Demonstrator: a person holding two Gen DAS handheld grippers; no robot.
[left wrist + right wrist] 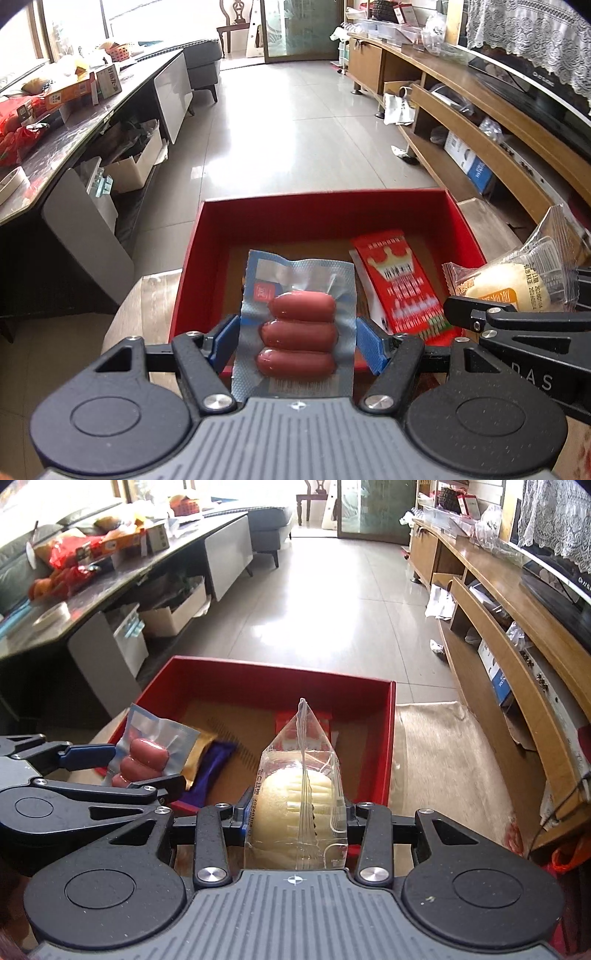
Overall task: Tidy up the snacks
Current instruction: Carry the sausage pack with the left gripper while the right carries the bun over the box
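Observation:
My left gripper (295, 341) is shut on a silver-blue sausage pack (298, 325) holding three red sausages, and holds it over the near edge of a red box (325, 208). Inside the box lies a red snack packet (397, 280). My right gripper (295, 818) is shut on a clear-wrapped pale round bun (299, 805), also above the near side of the red box (273, 672). The left wrist view shows that bun (513, 284) at the right. In the right wrist view the sausage pack (147, 755) hangs at the left, with a gold and purple packet (207, 760) in the box beneath it.
The box rests on a beige cloth (443, 753) over a low table. A dark cluttered counter (74, 122) runs along the left and a wooden shelf unit (491, 136) along the right. Tiled floor (295, 122) stretches beyond the box.

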